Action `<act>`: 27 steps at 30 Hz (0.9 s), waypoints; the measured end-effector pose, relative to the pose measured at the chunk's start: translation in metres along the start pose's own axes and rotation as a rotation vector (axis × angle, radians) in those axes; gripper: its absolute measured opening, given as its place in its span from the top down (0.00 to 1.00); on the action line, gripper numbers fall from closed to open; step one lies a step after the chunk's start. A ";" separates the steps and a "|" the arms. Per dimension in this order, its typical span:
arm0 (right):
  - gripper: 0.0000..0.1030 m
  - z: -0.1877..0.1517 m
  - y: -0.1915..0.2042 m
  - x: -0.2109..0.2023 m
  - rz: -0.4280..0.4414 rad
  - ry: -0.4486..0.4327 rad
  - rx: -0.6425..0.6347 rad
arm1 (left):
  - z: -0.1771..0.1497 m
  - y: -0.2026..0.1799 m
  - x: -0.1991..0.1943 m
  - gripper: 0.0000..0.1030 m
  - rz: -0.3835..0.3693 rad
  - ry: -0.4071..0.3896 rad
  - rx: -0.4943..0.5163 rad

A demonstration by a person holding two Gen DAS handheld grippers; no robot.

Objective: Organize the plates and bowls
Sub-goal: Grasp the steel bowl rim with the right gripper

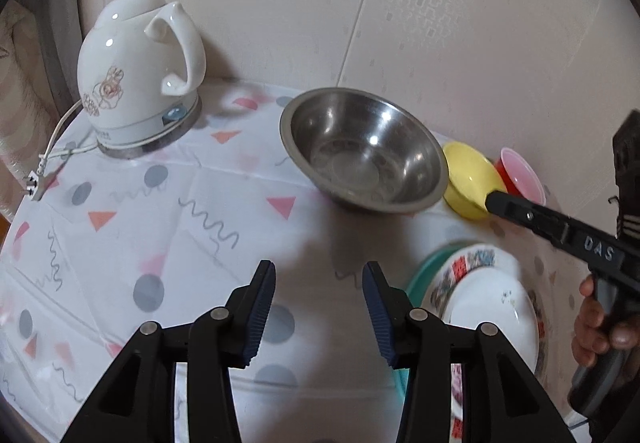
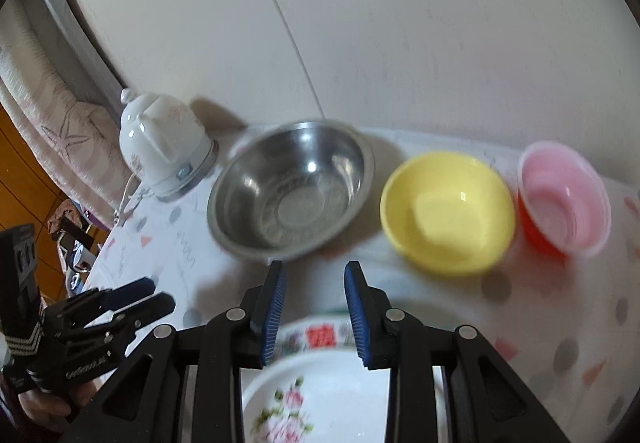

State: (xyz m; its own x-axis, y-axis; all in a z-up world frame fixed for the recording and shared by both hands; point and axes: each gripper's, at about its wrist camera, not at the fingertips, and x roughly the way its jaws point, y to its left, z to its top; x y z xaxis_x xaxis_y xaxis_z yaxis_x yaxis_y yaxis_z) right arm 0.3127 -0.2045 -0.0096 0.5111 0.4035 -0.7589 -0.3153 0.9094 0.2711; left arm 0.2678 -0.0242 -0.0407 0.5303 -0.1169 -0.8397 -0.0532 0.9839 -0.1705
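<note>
A steel bowl stands at the back of the table. Right of it stand a yellow bowl and a red bowl with a pink inside. A stack of plates, white flowered plates on a teal one, lies at the front. My left gripper is open and empty over the cloth, left of the stack. My right gripper is open and empty above the stack's far edge.
A white ceramic kettle with its cord stands at the back left on the patterned tablecloth. A pale wall runs behind the table. The right gripper's body shows at the right edge, the left one at the lower left.
</note>
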 end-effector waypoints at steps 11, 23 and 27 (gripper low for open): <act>0.71 0.059 -0.016 0.040 -0.040 0.011 0.006 | 0.030 0.015 0.020 0.62 0.007 -0.002 -0.109; 0.71 0.092 -0.036 0.096 -0.060 0.101 0.017 | 0.052 0.021 0.047 0.62 -0.021 0.011 -0.188; 0.71 0.094 -0.044 0.109 -0.034 0.118 0.052 | 0.059 0.022 0.062 0.65 -0.041 0.030 -0.202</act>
State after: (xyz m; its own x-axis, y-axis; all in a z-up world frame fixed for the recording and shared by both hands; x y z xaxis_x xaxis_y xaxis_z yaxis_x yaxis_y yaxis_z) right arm 0.4578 -0.1911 -0.0486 0.4223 0.3606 -0.8316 -0.2561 0.9276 0.2721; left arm 0.3492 -0.0022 -0.0657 0.5106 -0.1627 -0.8443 -0.2026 0.9315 -0.3020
